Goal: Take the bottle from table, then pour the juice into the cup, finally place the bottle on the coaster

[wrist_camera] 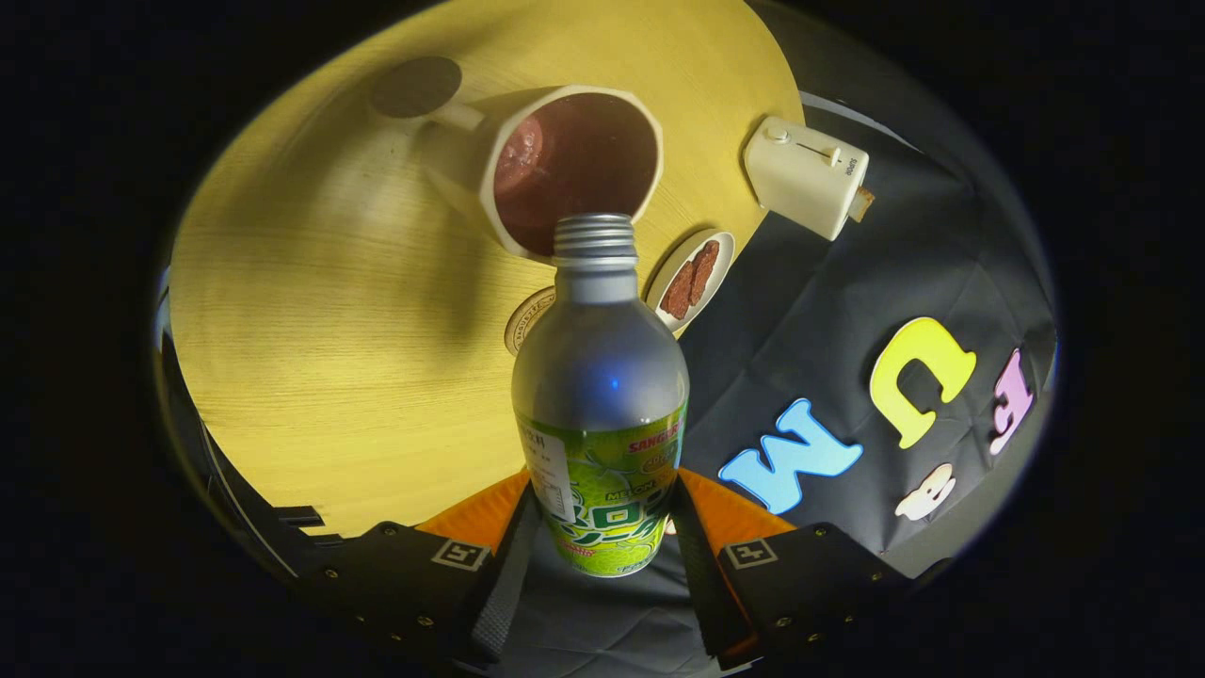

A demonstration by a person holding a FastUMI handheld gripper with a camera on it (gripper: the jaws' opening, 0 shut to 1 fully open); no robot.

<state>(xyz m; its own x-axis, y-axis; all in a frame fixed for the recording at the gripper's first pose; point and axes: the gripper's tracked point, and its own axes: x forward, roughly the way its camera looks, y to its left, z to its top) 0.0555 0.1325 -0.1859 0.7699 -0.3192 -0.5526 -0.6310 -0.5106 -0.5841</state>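
Gripper view: silver bottle [600, 377], green label, cap off, mouth at the cup's [565, 165] rim, twelve o'clock; fingers [701, 565] clamp its base.

A cream plastic toaster [806, 175] stood near a small white oval dish [659, 279] holding two brown slices [690, 278] on the yellow wooden table [320, 330].

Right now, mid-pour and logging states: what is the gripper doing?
Gripper: closed on the bottle, whose mouth is at the cup.
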